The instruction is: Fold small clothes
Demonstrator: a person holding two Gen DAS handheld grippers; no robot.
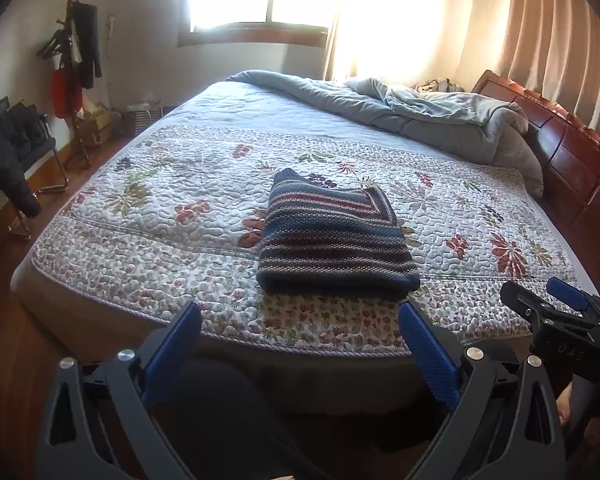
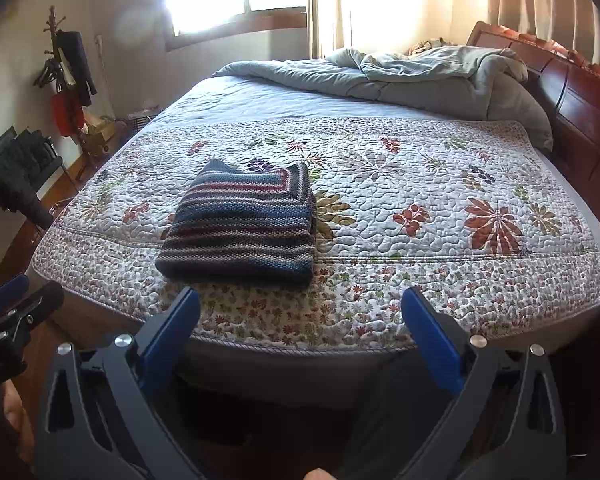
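Note:
A striped knit sweater [image 1: 332,236] in blue, red and grey lies folded into a compact rectangle on the floral quilt [image 1: 160,208] near the bed's front edge. It also shows in the right wrist view [image 2: 244,228], left of centre. My left gripper [image 1: 300,312] is open and empty, held back from the bed edge just in front of the sweater. My right gripper [image 2: 300,300] is open and empty, in front of the bed to the right of the sweater. The right gripper also appears at the right edge of the left wrist view [image 1: 556,304].
A crumpled grey duvet [image 1: 420,112] lies at the far end of the bed by the wooden headboard [image 1: 572,152]. A coat rack [image 1: 76,60] and a chair with dark clothes [image 1: 12,152] stand on the left by the wall. The quilt [image 2: 440,200] spreads right of the sweater.

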